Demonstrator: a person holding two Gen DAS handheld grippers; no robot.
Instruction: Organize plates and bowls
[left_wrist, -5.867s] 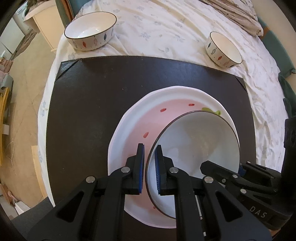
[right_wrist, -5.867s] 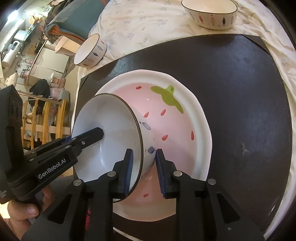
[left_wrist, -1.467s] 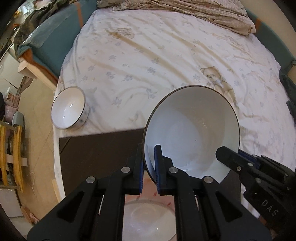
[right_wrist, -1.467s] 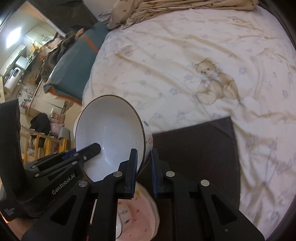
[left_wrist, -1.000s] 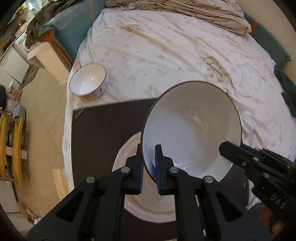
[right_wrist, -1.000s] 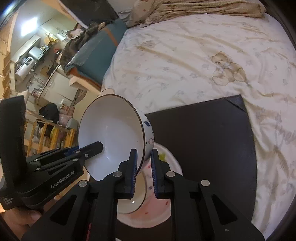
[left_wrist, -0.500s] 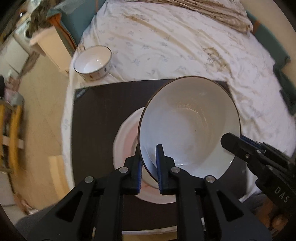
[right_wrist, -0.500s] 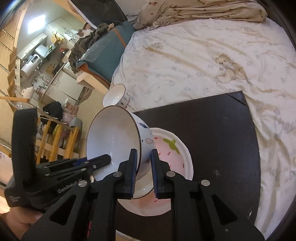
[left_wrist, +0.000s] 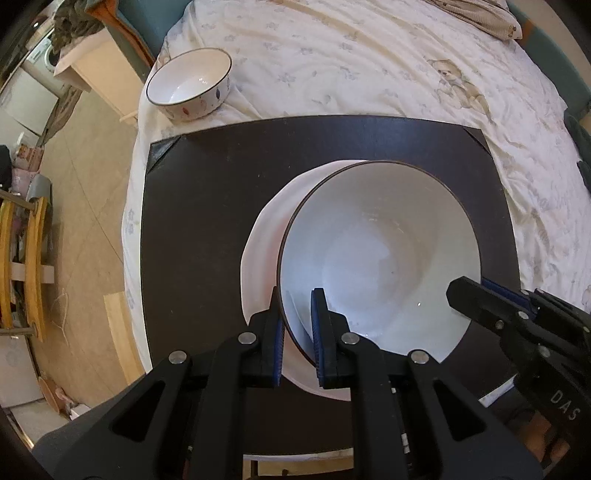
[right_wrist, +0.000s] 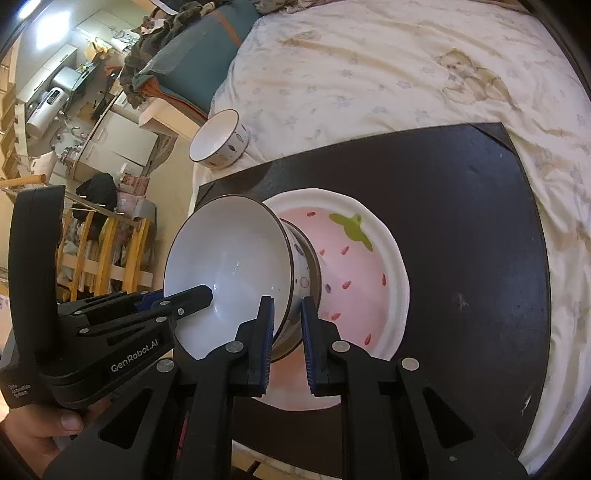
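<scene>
White bowl (left_wrist: 380, 266) hangs between both grippers, left gripper (left_wrist: 297, 328) and right gripper (right_wrist: 287, 332) each clamped on its rim, directly over a second bowl (right_wrist: 309, 273) on the plate (right_wrist: 369, 258) below.

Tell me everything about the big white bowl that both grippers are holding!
The big white bowl looks like glazed ceramic, plain white inside, with a thin dark rim and small fish-like marks on its outer wall. It is empty and tilted. The left gripper pinches its rim on one side and the right gripper pinches the opposite side. It sits nested in a second similar bowl on the pink strawberry plate, which lies on a dark mat.
</scene>
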